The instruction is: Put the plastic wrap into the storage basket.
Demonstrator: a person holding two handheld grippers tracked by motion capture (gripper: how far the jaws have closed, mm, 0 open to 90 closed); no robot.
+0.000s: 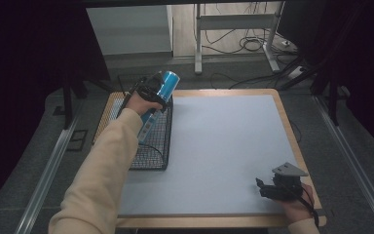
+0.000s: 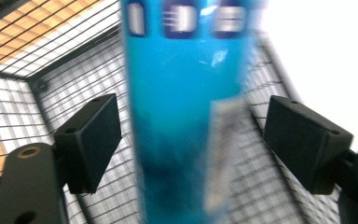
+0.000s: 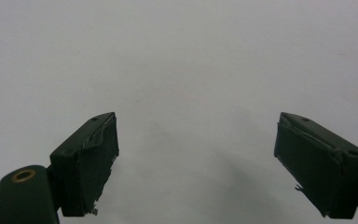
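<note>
Your left gripper (image 1: pixel 152 92) is up over the black wire basket (image 1: pixel 151 146), which sits on the table's left side, partly on the white mat (image 1: pixel 224 151) and partly on the wooden table (image 1: pixel 299 151) edge beyond it. Between its jaws stands a blue can (image 1: pixel 167 84), tilted, with its top rim pointing away from you and toward the far end of the basket. In the left gripper view the blue can (image 2: pixel 186 116) runs up the middle of the frame, blurred, with dark blue markings near its top and a pale label strip down its right side; the two black pads (image 2: pixel 91 140) stand spread on either side of it, and a gap of basket mesh shows between each pad and the can's side, so the claw is spread around the can rather than pinching it. What carries the can at this moment you cannot tell from these views. Behind the can the wire basket (image 2: pixel 37 102) shows its mesh wall and floor, with the wooden tabletop visible through it. Your left sleeve (image 1: pixel 102 175), cream coloured, reaches from the near edge up along the basket's left side. Your right gripper (image 1: pixel 277 187) rests well away from the basket, near the mat's near right corner, with its grey three-cornered plate (image 1: pixel 289 169) on top. In the right gripper view its jaws are spread wide over bare white mat (image 3: pixel 182 70), with nothing between the pads (image 3: pixel 91 163).
</note>
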